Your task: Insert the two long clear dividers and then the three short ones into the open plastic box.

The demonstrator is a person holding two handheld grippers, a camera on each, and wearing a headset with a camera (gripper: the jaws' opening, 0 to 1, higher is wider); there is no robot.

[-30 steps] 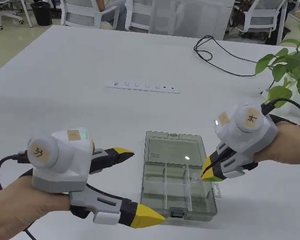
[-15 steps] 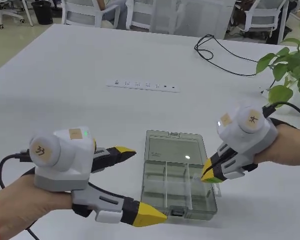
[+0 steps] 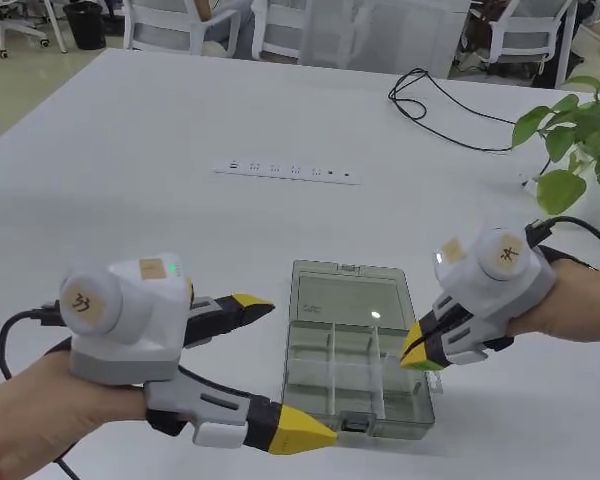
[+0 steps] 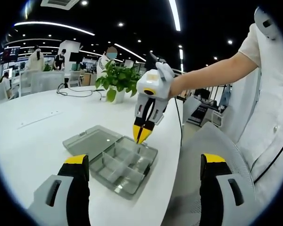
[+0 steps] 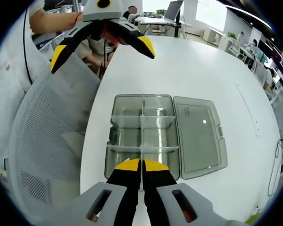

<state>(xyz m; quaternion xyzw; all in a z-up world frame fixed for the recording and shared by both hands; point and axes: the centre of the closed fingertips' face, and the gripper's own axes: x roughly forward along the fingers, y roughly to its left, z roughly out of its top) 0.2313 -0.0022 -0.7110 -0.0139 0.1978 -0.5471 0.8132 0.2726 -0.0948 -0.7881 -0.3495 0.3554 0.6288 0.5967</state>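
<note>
One open plastic box (image 3: 345, 300), its lid laid flat on the white table (image 3: 130, 200), lies between two grippers. Clear dividers already split its tray into compartments; two crosswise walls and one central line can be made out in the right gripper view, the full count cannot. The right gripper (image 3: 415, 358), jaws pressed together, pinches one thin clear divider (image 3: 430, 380) over the tray's edge on its own side. The left gripper (image 3: 283, 368) stands with jaws spread wide and empty, just beside the opposite edge, one tip near the tray's front corner. Beyond both grippers lie one power strip (image 3: 288, 172), one black cable (image 3: 430, 100) and one plant (image 3: 580, 130).
</note>
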